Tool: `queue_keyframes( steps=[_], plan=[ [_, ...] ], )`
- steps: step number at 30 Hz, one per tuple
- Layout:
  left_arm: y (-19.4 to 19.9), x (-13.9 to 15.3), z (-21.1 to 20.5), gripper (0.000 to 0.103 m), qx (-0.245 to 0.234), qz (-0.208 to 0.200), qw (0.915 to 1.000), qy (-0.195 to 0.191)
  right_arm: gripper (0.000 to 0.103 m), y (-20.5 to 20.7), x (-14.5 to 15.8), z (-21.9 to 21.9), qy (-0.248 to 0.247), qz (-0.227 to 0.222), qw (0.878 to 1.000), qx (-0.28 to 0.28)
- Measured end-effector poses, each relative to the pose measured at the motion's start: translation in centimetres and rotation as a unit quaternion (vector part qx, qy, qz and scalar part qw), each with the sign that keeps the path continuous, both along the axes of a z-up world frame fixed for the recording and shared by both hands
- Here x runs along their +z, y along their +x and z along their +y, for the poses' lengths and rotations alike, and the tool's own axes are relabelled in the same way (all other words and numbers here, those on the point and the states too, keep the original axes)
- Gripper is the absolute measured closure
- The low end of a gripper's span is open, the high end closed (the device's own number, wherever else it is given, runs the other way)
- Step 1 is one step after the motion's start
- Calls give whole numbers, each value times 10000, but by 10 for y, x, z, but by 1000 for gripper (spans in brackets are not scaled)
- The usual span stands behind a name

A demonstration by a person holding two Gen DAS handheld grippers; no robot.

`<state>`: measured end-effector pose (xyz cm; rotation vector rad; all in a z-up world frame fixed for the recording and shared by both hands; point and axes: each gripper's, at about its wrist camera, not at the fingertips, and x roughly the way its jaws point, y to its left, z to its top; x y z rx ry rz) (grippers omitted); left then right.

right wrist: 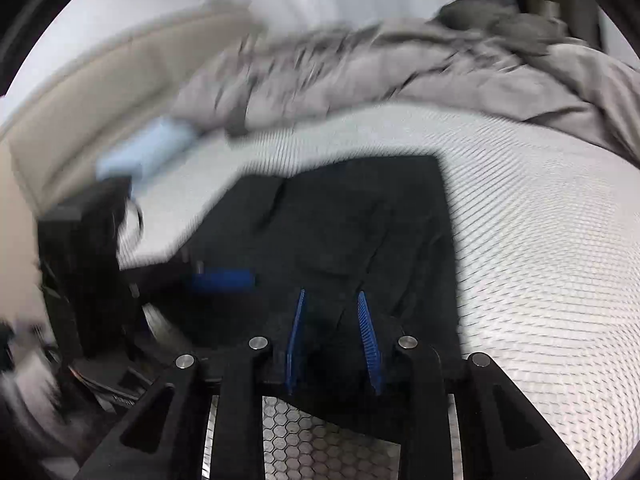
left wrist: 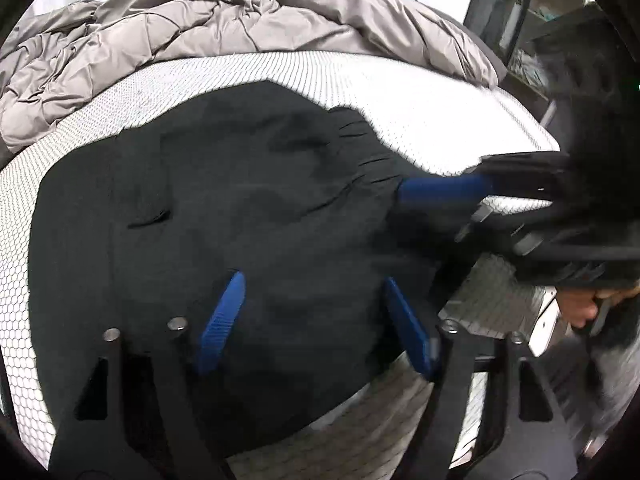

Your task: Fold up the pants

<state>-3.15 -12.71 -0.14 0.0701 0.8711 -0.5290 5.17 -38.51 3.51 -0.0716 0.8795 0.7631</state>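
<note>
- The black pants (left wrist: pixel 224 220) lie folded on the white mattress (left wrist: pixel 420 120) of a bed, filling the middle of the left wrist view; in the right wrist view they run from the centre toward 12 o'clock with a squared far edge.
- The left hand-held gripper (left wrist: pixel 316 320) hovers over the near part of the pants with its blue fingers (left wrist: pixel 222 320) spread wide and nothing pinched between them.
- The right hand-held gripper (right wrist: pixel 332 340) has its jaws drawn in narrow around a bunch of the black cloth at the near edge of the pants; gathered creases run toward its blue tip at 3 o'clock in the left view, so it grips the pants.
- A person's hand (left wrist: pixel 580 308) holds that gripper at 4 o'clock in the left view.
- A rumpled grey duvet (left wrist: pixel 180 36) lies at 12 o'clock beyond the pants.
- A pale blue object (right wrist: pixel 148 152), blurred, sits at 10 o'clock in the right view.
</note>
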Motion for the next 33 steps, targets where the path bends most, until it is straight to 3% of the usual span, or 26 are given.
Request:
queue_keyframes(
  steps=[2, 4, 6, 9, 13, 19, 22, 24, 26, 30, 33],
  plan=[
    [-7, 2, 15, 50, -166, -3, 9999, 6, 76, -3, -18, 19, -627, -45, 9979, 143],
    [-19, 6, 34, 51, -330, 36, 9994, -121, 76, -9, -21, 25, -1122, -355, 9928, 226],
    [-32, 9, 54, 51, -308, 20, 9995, 48, 73, -11, -17, 22, -1289, -396, 9908, 99],
    [-46, 18, 80, 51, -89, -185, 9997, 99, 63, -6, -14, 19, -1273, -355, 9912, -53],
    [-39, 25, 98, 51, 257, -228, 9992, -191, 61, -8, -2, 22, -927, -481, 9945, -106],
    [-9, 19, 94, 51, 537, -116, 9985, -83, 61, -8, 4, 40, -1409, -822, 9864, -206],
    [8, 9, 77, 49, 542, -74, 9984, 113, 60, -9, 13, 40, -639, -604, 9961, -66],
    [10, 7, 69, 44, 453, -156, 9984, 304, 60, -10, 2, 56, -503, -362, 9979, 163],
    [8, 4, 65, 43, 315, -202, 9979, 521, 60, -8, -19, 78, -693, -143, 9967, 406],
    [-12, 2, 86, 43, 329, -263, 9974, 589, 60, -13, -30, 80, -1616, -714, 9835, 388],
    [-19, 12, 103, 43, 505, -221, 9977, 382, 60, -10, -20, 49, -1419, -567, 9881, 168]
  ],
)
